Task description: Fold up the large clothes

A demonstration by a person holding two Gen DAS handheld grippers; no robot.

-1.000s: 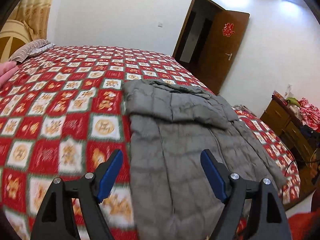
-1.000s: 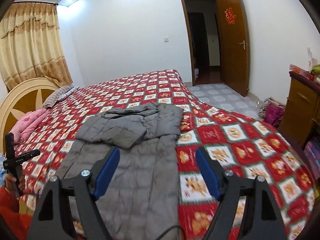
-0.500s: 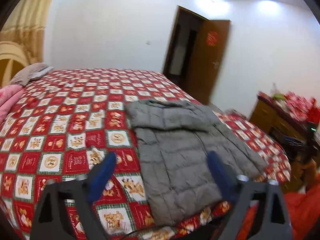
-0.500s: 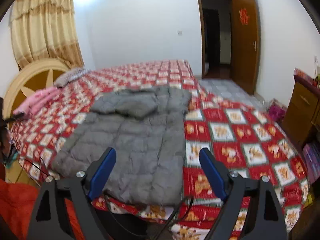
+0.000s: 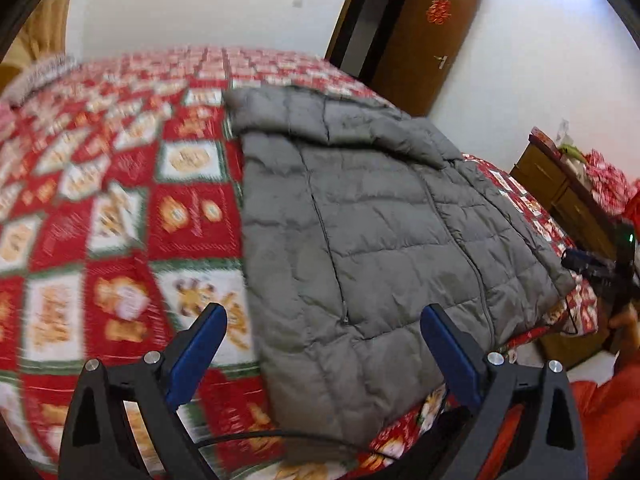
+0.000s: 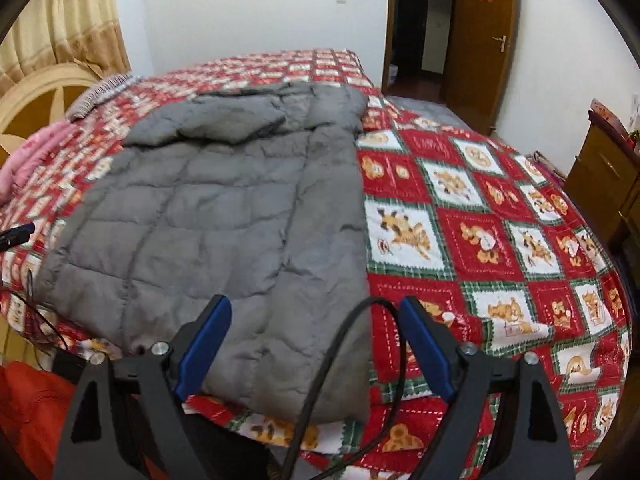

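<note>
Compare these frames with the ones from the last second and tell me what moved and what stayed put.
Both open grippers, left and right, pulled back from the bed half a second ago and have now closed in again over the near hem of the grey quilted puffer jacket. Neither has gripped anything. The jacket lies as before, hood end folded over, on the red patterned bedspread.

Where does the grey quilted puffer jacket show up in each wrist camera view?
Left wrist: grey quilted puffer jacket fills centre and right, hem nearest the camera.
Right wrist: jacket fills centre and left, hem nearest the camera.
Shared landmark: brown wooden door with red ornament, upper right in both.
</note>
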